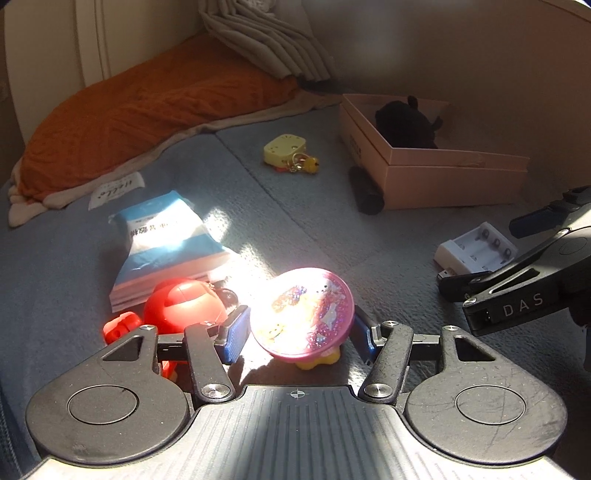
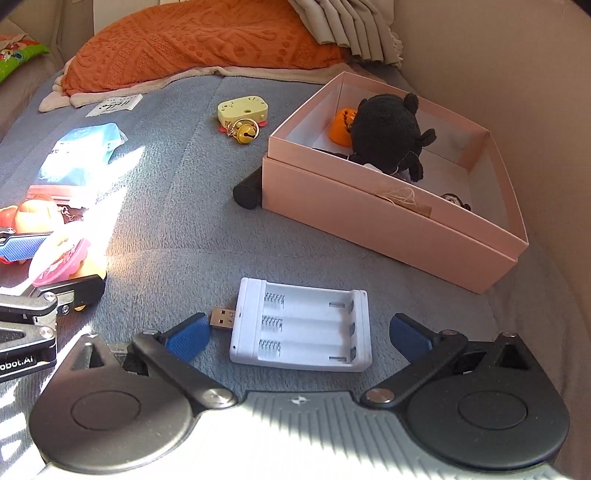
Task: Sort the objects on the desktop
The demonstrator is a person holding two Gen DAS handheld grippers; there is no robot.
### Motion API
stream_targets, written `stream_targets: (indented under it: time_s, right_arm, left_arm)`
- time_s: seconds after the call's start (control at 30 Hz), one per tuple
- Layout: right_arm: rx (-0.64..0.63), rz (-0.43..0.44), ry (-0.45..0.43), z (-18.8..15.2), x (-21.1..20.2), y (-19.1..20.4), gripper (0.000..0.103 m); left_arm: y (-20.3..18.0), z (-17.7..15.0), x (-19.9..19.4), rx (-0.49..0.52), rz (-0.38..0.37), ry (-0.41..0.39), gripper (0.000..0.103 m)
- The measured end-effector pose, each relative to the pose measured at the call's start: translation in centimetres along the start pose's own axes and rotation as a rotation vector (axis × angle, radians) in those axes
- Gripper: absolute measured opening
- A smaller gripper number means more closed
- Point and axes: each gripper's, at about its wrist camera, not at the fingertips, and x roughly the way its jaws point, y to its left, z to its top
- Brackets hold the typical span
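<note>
My left gripper [image 1: 297,334] has its blue pads on both sides of a pink glittery disc toy [image 1: 303,314] with a yellow base, touching or nearly touching it on the grey blanket. A red toy figure [image 1: 177,310] lies just left of it. My right gripper [image 2: 299,338] is open around a white USB battery charger [image 2: 301,325] lying flat on the blanket. The charger also shows in the left wrist view [image 1: 474,251]. A pink cardboard box [image 2: 388,221] holds a black plush toy [image 2: 388,133] and an orange pumpkin [image 2: 341,127].
A blue and white packet [image 1: 166,236], a yellow keychain case with a bell [image 2: 243,114], a black cylinder [image 2: 247,192] against the box, a white label [image 2: 114,104]. An orange pillow [image 2: 192,40] and folded grey cloth [image 2: 351,29] lie at the back. A wall stands at right.
</note>
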Motion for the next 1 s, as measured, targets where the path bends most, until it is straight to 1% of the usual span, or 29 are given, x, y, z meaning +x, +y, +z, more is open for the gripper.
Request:
stream_targets:
  time_s: [0.03,0.13,0.23,0.27,0.3,0.37,0.5,0.67,0.73,0.83,0.87,0.9,0.93,1.0]
  right_arm:
    - [0.016,0.009,0.007,0.0,0.2,-0.2,0.103]
    - [0.086,0.046,0.038,0.0,0.8,-1.1,0.103]
    - [0.129,0.066,0.041,0.0,0.8,-1.6,0.103]
    - [0.130,0.070,0.042,0.0,0.9,-1.6,0.102]
    - [0.126,0.071,0.043,0.1,0.9,-1.5,0.098]
    - [0.104,0.081,0.045,0.1,0.8,-1.1,0.091]
    - [0.064,0.062,0.030,0.1,0.5,-0.5,0.091]
    - [0.079,0.066,0.041,0.1,0.5,-0.7,0.091]
    - [0.072,0.062,0.040,0.0,0.5,-0.6,0.091]
    - [0.059,0.053,0.035,-0.2,0.5,-0.4,0.091]
    - [0.057,0.050,0.033,-0.2,0.5,-0.3,0.091]
    - [0.056,0.049,0.032,-0.2,0.4,-0.3,0.091]
    - [0.055,0.048,0.031,-0.2,0.4,-0.3,0.091]
    - [0.048,0.042,0.030,-0.2,0.4,-0.2,0.091]
  left_arm:
    - [0.1,0.0,0.0,-0.004,-0.001,0.004,0.065]
    - [0.1,0.0,0.3,-0.016,-0.014,0.015,0.073]
    - [0.1,0.0,0.4,-0.036,-0.031,0.017,0.078]
    - [0.2,0.0,0.3,-0.045,-0.035,0.015,0.080]
    - [0.2,0.1,0.3,-0.049,-0.039,0.014,0.082]
    - [0.1,0.1,0.3,-0.050,-0.038,0.011,0.082]
    - [-0.2,0.0,0.6,-0.043,-0.036,0.014,0.082]
    - [0.2,0.1,1.0,-0.068,-0.029,0.020,0.082]
    - [0.4,0.1,1.2,-0.069,-0.023,0.022,0.080]
    - [0.4,0.0,1.2,-0.057,-0.020,0.017,0.071]
    - [0.4,0.0,1.3,-0.052,-0.023,0.019,0.070]
    - [0.4,-0.1,1.3,-0.049,-0.027,0.021,0.066]
    - [0.4,-0.1,1.2,-0.046,-0.032,0.017,0.060]
    - [0.2,-0.1,0.9,-0.027,-0.032,-0.002,0.060]
